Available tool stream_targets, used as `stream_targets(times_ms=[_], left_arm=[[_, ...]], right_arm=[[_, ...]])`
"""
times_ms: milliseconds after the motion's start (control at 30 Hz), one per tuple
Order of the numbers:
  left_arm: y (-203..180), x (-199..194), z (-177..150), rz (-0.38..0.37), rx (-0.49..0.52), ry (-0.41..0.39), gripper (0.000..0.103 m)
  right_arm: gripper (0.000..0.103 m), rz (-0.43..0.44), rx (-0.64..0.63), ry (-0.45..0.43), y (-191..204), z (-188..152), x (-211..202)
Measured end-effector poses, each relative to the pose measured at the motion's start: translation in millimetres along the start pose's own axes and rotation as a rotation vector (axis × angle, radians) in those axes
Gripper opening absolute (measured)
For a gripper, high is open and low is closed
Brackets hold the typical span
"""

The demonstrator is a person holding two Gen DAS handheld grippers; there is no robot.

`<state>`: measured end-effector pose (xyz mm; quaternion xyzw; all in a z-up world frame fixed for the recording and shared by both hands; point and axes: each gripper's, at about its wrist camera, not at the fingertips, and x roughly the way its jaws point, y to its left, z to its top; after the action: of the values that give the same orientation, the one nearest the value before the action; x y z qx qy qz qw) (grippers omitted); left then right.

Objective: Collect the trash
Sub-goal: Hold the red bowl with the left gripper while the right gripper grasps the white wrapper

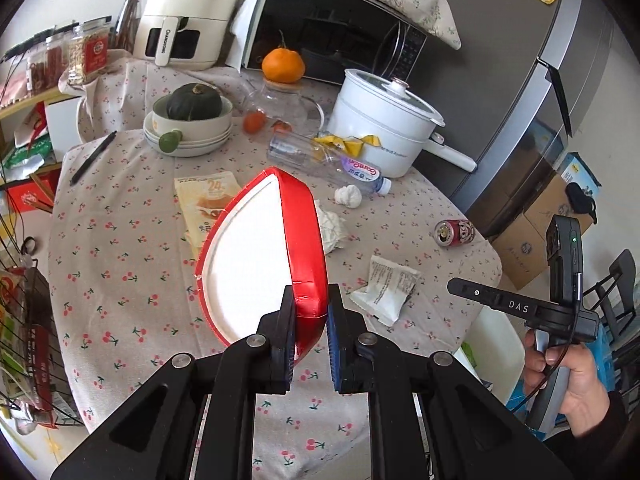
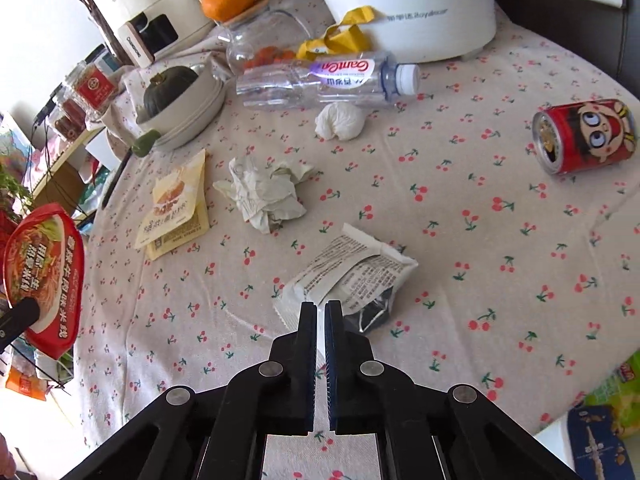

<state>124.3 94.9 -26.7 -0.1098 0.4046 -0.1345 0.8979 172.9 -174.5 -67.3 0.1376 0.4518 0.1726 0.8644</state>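
Observation:
My left gripper (image 1: 312, 300) is shut on the rim of a red instant-noodle bowl (image 1: 248, 264), held tilted above the cherry-print table; its printed lid (image 2: 44, 272) shows at the left of the right wrist view. My right gripper (image 2: 321, 308) is shut, its tips over the near edge of a white snack wrapper (image 2: 352, 268). From the left wrist view the right gripper (image 1: 452, 285) sits just right of that wrapper (image 1: 386, 292), which lies flat. Also on the cloth are a red can (image 2: 584, 136), a clear bottle (image 2: 320, 78), crumpled paper (image 2: 268, 192), a white wad (image 2: 340, 120) and a yellow packet (image 2: 176, 208).
A white electric pot (image 1: 384, 120), stacked bowls with a dark squash (image 1: 192, 120), a glass jar topped by an orange (image 1: 282, 66), an air fryer (image 1: 180, 16) and a microwave (image 1: 332, 28) crowd the far side. A wire basket (image 1: 24, 340) stands left. A hand (image 1: 568, 380) holds the right gripper.

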Motion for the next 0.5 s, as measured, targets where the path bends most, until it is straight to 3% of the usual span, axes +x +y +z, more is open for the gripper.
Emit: stream_targets(times_ms=[100, 200, 233, 333, 500], left_arm=[[-23, 5, 2, -0.025, 0.032, -0.003, 0.014], [-38, 12, 2, -0.039, 0.047, 0.001, 0.014], [-42, 15, 2, -0.038, 0.050, 0.006, 0.014], [-46, 22, 1, -0.020, 0.063, 0.023, 0.014], [-33, 26, -2, 0.020, 0.059, 0.035, 0.014]], right_arm=[[0.002, 0.012, 0.016, -0.010, -14, -1, -19], [0.009, 0.017, 0.040, -0.001, -26, -4, -25], [0.015, 0.014, 0.052, 0.008, -29, -4, -23], [0.051, -0.009, 0.053, 0.007, -35, -4, -15], [0.054, -0.040, 0.023, 0.042, -30, 4, 22]])
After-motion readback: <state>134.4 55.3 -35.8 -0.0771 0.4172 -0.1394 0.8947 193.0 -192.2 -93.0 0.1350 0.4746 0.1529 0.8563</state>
